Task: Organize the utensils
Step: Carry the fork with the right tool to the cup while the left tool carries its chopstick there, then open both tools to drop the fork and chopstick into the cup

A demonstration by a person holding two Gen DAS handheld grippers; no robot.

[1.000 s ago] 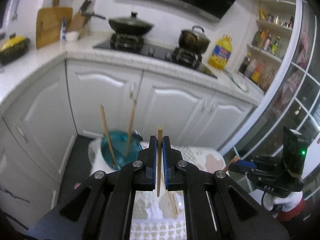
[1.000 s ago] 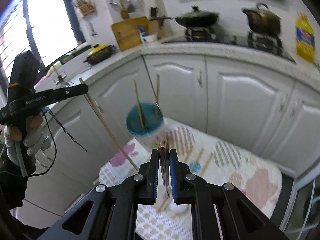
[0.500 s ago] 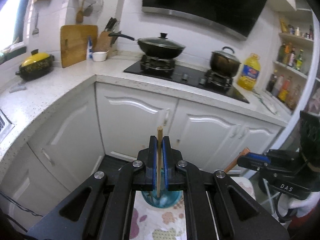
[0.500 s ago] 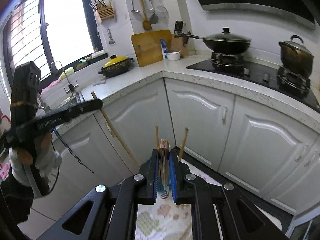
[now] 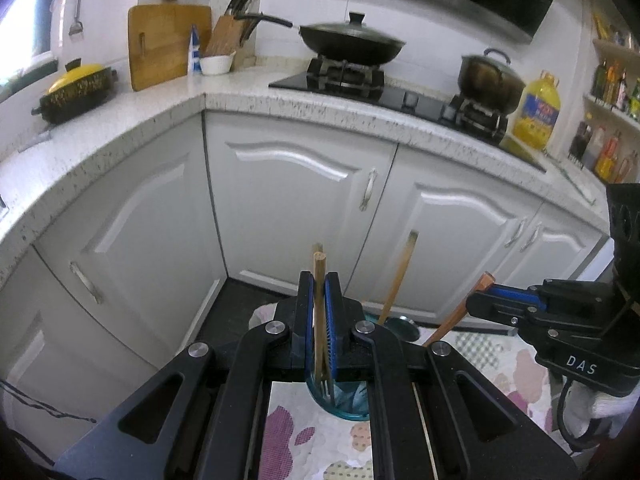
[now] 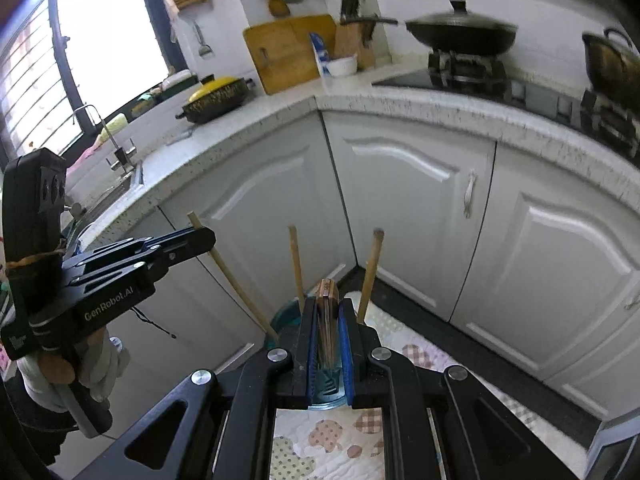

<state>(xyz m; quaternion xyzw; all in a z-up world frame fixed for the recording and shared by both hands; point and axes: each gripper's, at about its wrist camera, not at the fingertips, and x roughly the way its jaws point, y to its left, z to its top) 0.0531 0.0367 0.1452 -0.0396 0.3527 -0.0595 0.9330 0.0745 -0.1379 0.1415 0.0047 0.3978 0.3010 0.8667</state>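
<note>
My left gripper (image 5: 319,280) is shut on a wooden chopstick (image 5: 319,264) that stands almost upright over a blue cup (image 5: 344,404). In the right wrist view the left gripper (image 6: 200,238) holds that chopstick (image 6: 236,280) slanted, with its lower end at the rim of the cup (image 6: 285,314). My right gripper (image 6: 327,304) is shut on a wooden-handled fork (image 6: 326,292), directly above the cup. Two chopsticks (image 6: 296,264) (image 6: 370,272) stand in the cup. From the left wrist, the right gripper (image 5: 480,300) shows at the right with the fork's handle (image 5: 460,312).
The cup sits on a patterned cloth (image 5: 304,440) over a low table. White cabinet doors (image 5: 296,208) stand close behind it. Above them the counter (image 5: 120,132) carries a wok (image 5: 352,44), a pot (image 5: 490,76), an oil bottle (image 5: 538,106) and a cutting board (image 5: 168,44).
Both grippers have swung in over the cup, which now lies right under their jaws. The left chopstick's lower end has come down to the cup's rim. Both grips are unchanged.
</note>
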